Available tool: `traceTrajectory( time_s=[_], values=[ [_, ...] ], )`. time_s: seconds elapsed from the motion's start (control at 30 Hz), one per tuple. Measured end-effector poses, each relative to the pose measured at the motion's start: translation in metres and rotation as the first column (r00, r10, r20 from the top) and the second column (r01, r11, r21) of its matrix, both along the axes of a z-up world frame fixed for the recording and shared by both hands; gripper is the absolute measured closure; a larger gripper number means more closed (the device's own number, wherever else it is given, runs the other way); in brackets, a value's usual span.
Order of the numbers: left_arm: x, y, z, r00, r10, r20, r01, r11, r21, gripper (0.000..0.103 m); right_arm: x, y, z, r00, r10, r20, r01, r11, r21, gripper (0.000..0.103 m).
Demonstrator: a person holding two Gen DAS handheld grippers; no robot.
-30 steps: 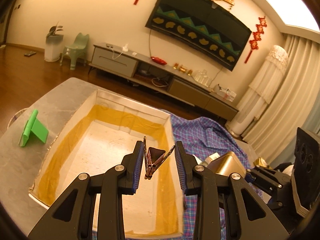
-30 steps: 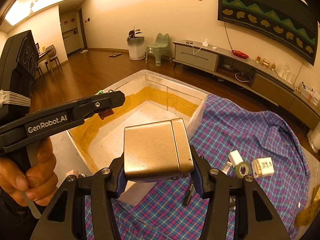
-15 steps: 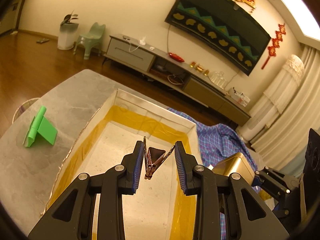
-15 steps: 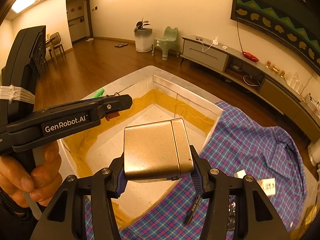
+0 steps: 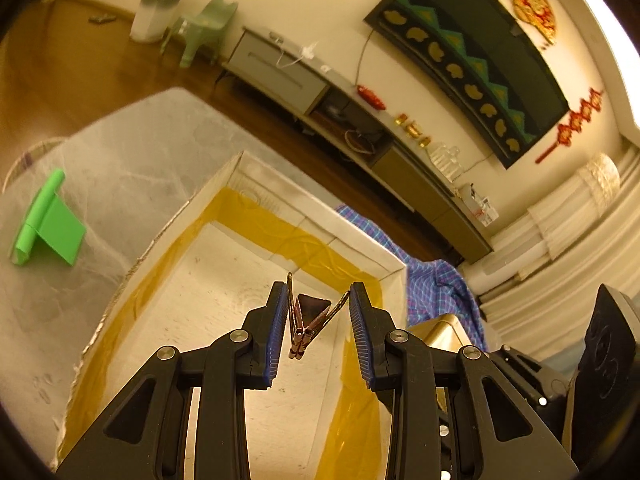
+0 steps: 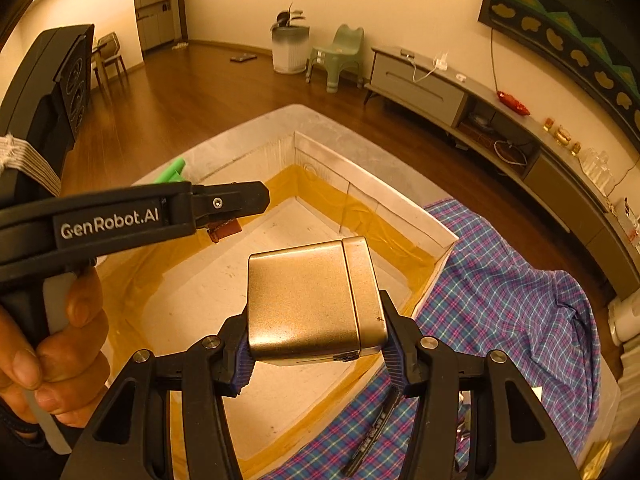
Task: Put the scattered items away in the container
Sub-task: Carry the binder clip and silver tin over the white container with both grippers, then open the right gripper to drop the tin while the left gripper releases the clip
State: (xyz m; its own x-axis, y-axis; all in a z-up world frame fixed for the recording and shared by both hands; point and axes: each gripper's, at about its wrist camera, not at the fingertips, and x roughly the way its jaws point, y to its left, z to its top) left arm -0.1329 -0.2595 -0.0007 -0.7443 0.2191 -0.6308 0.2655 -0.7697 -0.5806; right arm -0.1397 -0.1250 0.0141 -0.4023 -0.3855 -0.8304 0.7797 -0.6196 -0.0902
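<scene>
Hovering over one box (image 6: 360,184): one clip (image 5: 310,320), one gold tin (image 6: 312,300).

We see a white foam container (image 6: 362,188), open-topped, rectangular, with yellow tape lining its lower inner walls. A small bronze binder clip (image 5: 308,322), handles splayed in a V, hangs above its floor. A gold rectangular tin (image 6: 314,300) sits tilted above its near corner.

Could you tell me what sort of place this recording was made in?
Most likely a home living room: a wall-mounted television above a long low media cabinet, a wooden floor, and red Chinese festive decorations on the wall.
</scene>
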Motion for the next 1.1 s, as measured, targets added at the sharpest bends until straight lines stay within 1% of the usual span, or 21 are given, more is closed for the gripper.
traceTrajectory(
  time_s=[0.1,0.33,0.57,0.7,0.87,0.9,0.97,1.0,1.1],
  values=[
    [-0.013,-0.002,-0.01,0.999,-0.008,0.035,0.007,1.0,0.028,0.071,-0.01,-0.008,-0.007,1.0,0.011,0.011,-0.012,0.999,0.038,0.049],
    [-0.036,-0.007,-0.028,0.994,0.013,0.107,-0.015,1.0,0.012,0.071,-0.03,-0.023,-0.026,0.997,0.035,0.066,-0.043,0.991,0.124,0.049],
    [-0.051,-0.008,-0.047,0.984,0.03,0.178,-0.03,1.0,-0.002,0.071,-0.044,-0.041,-0.042,0.997,0.052,0.062,-0.064,0.976,0.209,0.049],
    [-0.059,-0.007,-0.053,0.981,0.026,0.194,-0.025,1.0,-0.01,0.071,-0.05,-0.05,-0.052,0.997,0.053,0.061,-0.067,0.964,0.257,0.049],
    [-0.055,-0.005,-0.057,0.978,0.03,0.207,-0.025,0.999,-0.027,0.069,-0.062,-0.054,-0.06,0.998,0.027,0.049,-0.04,0.957,0.286,0.048],
    [-0.054,-0.005,-0.058,0.976,0.039,0.214,-0.032,0.999,-0.039,0.068,-0.063,-0.053,-0.06,0.999,0.019,0.046,-0.031,0.958,0.285,0.048],
    [-0.052,-0.003,-0.059,0.976,0.032,0.216,-0.024,0.999,-0.039,0.064,-0.066,-0.05,-0.059,0.999,-0.002,0.043,-0.01,0.959,0.282,0.047],
    [-0.051,-0.003,-0.059,0.976,0.029,0.217,-0.021,0.999,-0.036,0.06,-0.066,-0.048,-0.057,0.999,-0.01,0.04,-0.001,0.96,0.278,0.047],
    [-0.043,-0.002,-0.053,0.98,0.019,0.199,-0.012,0.999,-0.038,0.059,-0.064,-0.042,-0.051,0.999,-0.018,0.032,0.009,0.963,0.27,0.047]
  ],
)
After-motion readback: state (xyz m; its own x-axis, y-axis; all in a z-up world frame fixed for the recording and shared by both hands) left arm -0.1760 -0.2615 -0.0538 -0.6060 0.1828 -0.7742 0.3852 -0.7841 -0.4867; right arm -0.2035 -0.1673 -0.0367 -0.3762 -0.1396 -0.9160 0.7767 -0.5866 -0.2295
